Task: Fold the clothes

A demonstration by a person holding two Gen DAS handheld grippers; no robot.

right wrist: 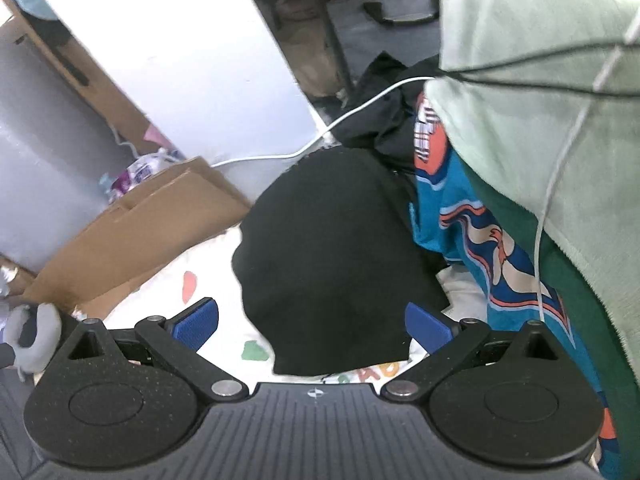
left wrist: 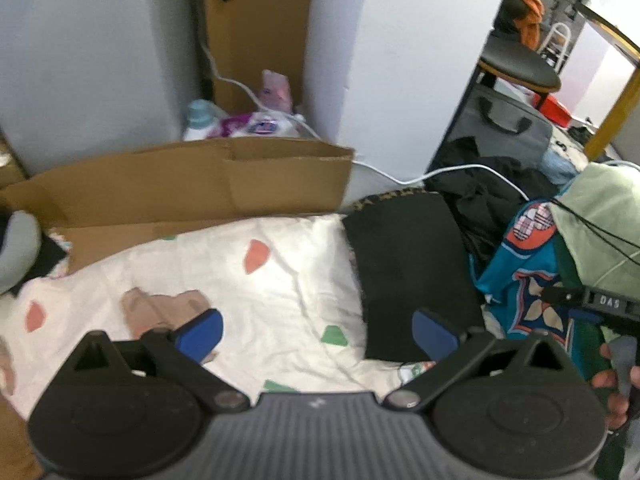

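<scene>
A folded black garment (left wrist: 412,268) (right wrist: 336,256) lies flat on the white patterned bedsheet (left wrist: 256,288) (right wrist: 224,320). My left gripper (left wrist: 318,336) hangs above the sheet just left of the garment, wide open with nothing between its blue pads. My right gripper (right wrist: 312,326) hovers over the garment's near edge, also wide open and empty. A pile of unfolded clothes rises at the right: a teal patterned jersey (left wrist: 524,280) (right wrist: 472,240), a pale green hoodie (left wrist: 600,220) (right wrist: 540,80) and dark clothes (left wrist: 484,184) behind. A hand (left wrist: 616,388) and the other gripper show at the left wrist view's right edge.
Flattened brown cardboard (left wrist: 180,184) (right wrist: 132,232) lines the sheet's far side. A white cable (left wrist: 460,170) (right wrist: 360,108) runs over the dark clothes. Bottles and packets (left wrist: 240,120) sit by the white wall. A grey bag (left wrist: 500,128) and a stool (left wrist: 520,64) stand beyond.
</scene>
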